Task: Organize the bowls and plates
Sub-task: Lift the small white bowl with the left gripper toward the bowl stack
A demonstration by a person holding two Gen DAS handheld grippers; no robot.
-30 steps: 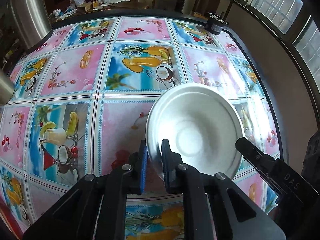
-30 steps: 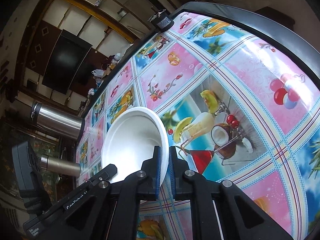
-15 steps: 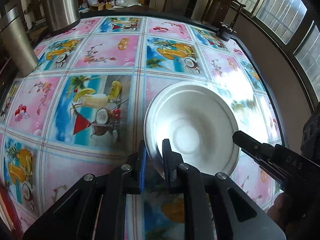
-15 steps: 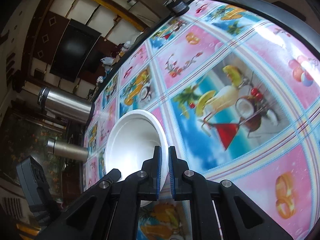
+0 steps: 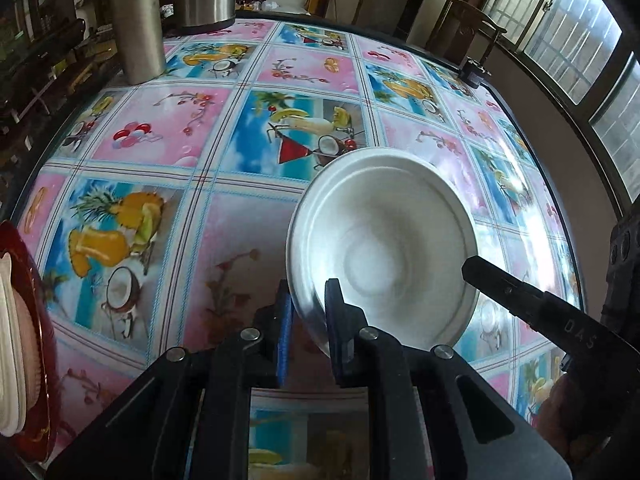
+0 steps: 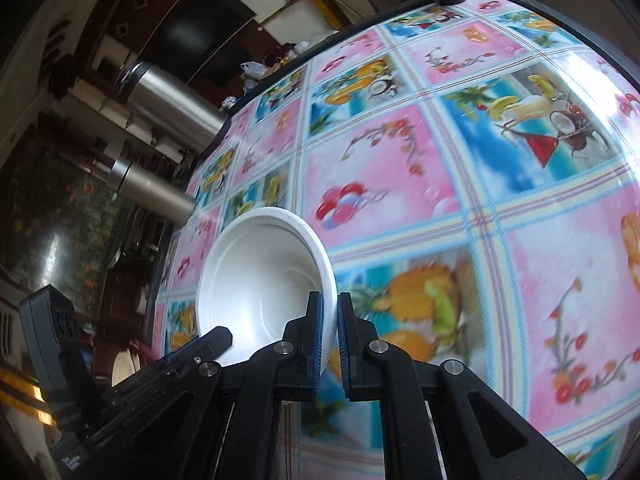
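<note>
A white bowl is held in the air above the table, tilted, with both grippers clamped on its rim. My left gripper is shut on the near left rim. My right gripper is shut on the opposite rim; its finger shows at the right in the left wrist view. The same bowl shows in the right wrist view. At the far left edge of the left wrist view a dark red plate holds stacked pale dishes.
The table has a glossy cloth of pink and blue fruit-drink squares. Two tall steel flasks stand at its far left edge. A small black object sits at the far right rim. A wall and windows run along the right.
Both grippers have carried the bowl leftward across the table. The steel flasks have come closer, and the red plate with stacked dishes has entered the left wrist view.
</note>
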